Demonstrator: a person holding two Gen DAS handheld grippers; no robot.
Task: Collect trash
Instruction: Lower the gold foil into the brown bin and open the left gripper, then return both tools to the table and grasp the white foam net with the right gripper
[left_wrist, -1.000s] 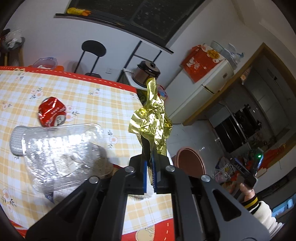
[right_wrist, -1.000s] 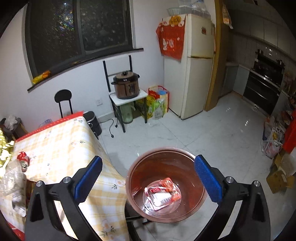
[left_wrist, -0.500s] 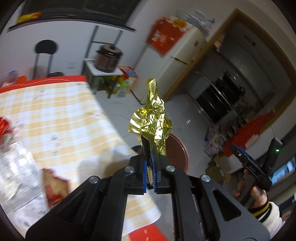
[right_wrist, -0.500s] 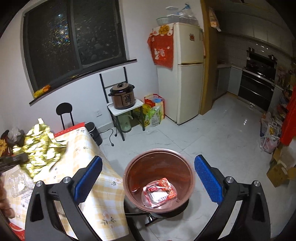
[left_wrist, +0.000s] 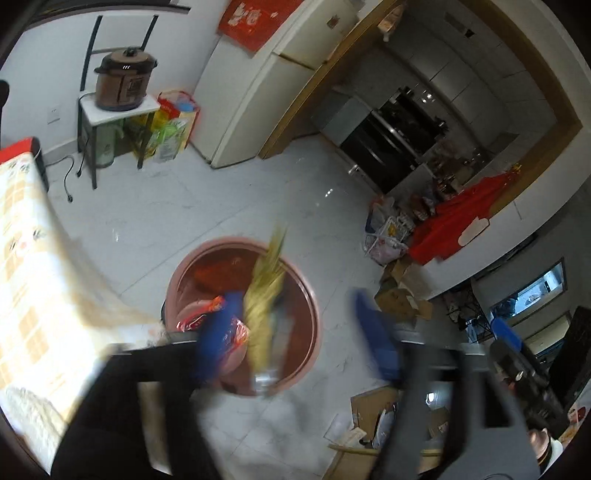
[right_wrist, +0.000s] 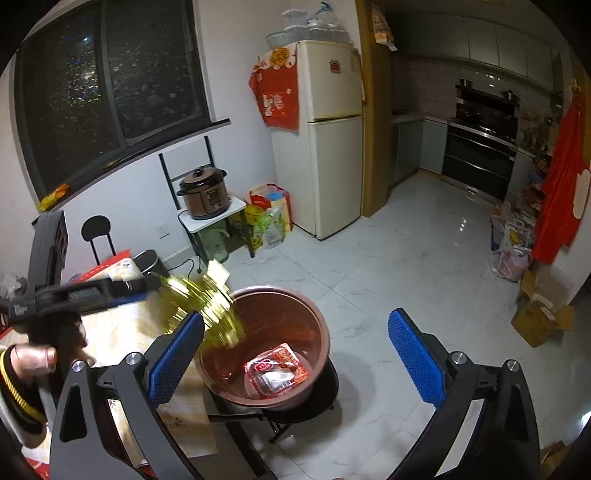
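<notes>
White marble floor lies open around the brown bin, which stands on a dark stand just beside the desk with its checked cloth. Inside the bin lies a red snack packet. The left gripper, its fingers spread apart, is above the bin's mouth, and the gold foil wrapper is a blur between them, seemingly dropping free toward the bin. The right gripper hovers wide open and empty above the bin. Risk, judged from here: the light foil could drift, catch the rim nearest the desk and land on the floor or cloth. Room is ample on the floor side; the desk edge crowds the left.
</notes>
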